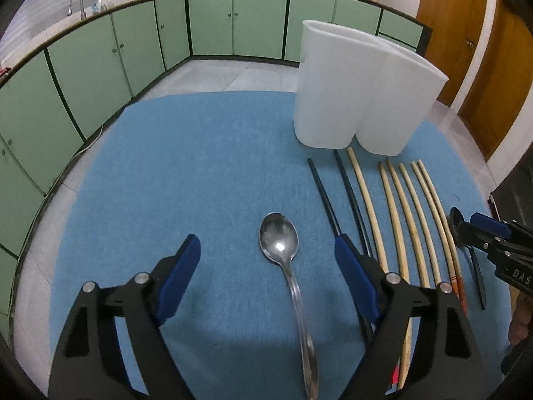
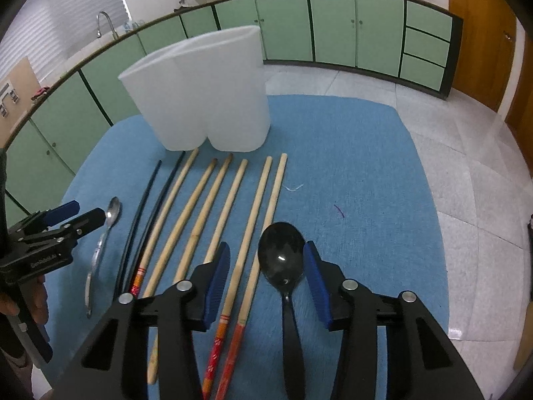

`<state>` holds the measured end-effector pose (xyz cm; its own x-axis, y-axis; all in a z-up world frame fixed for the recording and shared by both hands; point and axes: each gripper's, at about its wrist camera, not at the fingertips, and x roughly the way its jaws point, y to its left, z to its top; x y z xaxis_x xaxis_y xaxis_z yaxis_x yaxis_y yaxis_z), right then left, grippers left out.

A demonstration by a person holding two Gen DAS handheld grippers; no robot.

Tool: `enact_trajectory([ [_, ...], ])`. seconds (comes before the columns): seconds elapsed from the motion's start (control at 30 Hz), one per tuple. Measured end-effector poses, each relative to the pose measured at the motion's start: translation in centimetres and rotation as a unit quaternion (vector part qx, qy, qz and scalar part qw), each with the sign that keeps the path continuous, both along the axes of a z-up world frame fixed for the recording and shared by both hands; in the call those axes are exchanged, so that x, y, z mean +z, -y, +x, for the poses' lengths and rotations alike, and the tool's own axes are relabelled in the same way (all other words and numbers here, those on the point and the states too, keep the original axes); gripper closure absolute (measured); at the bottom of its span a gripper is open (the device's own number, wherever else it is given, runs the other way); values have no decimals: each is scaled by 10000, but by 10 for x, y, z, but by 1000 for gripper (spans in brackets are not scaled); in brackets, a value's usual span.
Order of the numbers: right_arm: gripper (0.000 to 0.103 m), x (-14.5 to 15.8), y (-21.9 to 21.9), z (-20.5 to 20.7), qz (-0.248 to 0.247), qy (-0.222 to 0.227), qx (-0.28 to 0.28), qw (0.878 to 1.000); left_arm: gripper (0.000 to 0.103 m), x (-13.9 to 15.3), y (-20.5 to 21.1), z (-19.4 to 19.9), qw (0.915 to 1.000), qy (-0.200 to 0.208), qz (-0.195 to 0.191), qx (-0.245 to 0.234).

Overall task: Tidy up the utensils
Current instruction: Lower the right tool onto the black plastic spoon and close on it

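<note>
Looking steeply down along each gripper, close above blue mat (image 1: 200, 166); sharing white holder (image 2: 206, 93) ahead, chopsticks (image 1: 406, 206) between.

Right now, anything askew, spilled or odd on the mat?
Nothing spilled or damaged. Only oddities: two stray bits of thread on the blue mat, a white one and a purple one, right of the chopsticks. The white holder stands upright.

Chopsticks (image 2: 213, 220) on mat (image 2: 366, 166) between spoons, before holder (image 2: 200, 100).
</note>
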<state>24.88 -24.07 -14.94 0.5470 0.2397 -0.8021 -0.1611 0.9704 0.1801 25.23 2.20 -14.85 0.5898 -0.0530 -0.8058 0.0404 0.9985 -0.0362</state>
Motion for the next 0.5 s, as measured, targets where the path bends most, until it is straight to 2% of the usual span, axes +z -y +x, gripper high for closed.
enact_trajectory([
  [0.27,58,-10,1,12,-48,-128,-51,9999,23,-7,3,10,9999,-154,-34,-59],
  [0.4,58,-15,2,17,-53,-204,-22,9998,31,-12,3,15,9996,-250,-130,-87],
  [0.47,63,-16,2,17,-74,-199,-9,9998,35,-16,2,18,9993,-312,-204,-88],
  [0.5,68,-16,2,17,-83,-194,14,9998,38,-17,2,20,9991,-337,-240,-84],
])
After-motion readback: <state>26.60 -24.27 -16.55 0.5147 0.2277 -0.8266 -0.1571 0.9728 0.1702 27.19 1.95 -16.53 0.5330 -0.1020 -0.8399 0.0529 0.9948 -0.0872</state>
